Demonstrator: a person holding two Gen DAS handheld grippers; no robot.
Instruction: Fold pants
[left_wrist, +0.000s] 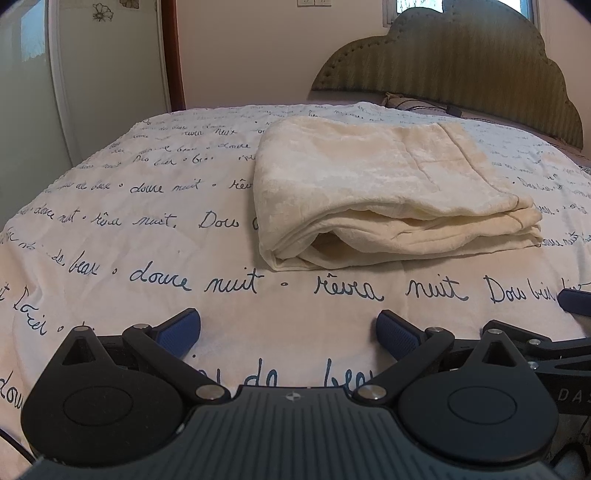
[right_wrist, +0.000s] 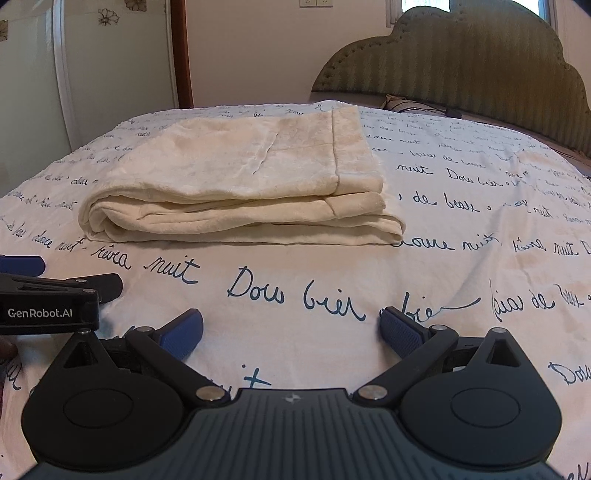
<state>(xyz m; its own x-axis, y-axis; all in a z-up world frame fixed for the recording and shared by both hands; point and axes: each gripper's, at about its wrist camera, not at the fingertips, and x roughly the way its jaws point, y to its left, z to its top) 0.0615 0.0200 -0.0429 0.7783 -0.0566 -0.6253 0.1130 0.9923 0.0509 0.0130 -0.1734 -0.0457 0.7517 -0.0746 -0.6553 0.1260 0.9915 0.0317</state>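
Left wrist view: left gripper held low over the bedspread, blue pads spread wide, nothing between them. Right gripper level beside it, fingers likewise splayed and empty. Pants, cream, folded into a stacked rectangle, lie on the bedspread ahead of both grippers, apart from them. Bedspread white with dark script lettering. Padded scalloped headboard behind; pale wardrobe door at left.

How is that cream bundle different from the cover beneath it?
The folded pants are plain cream; the bedspread is white with dark handwritten script. The pants are stacked in several layers; the bedspread lies spread in one flat sheet. The pants look plush, the bedspread smoother. Both are soft, pale fabric.
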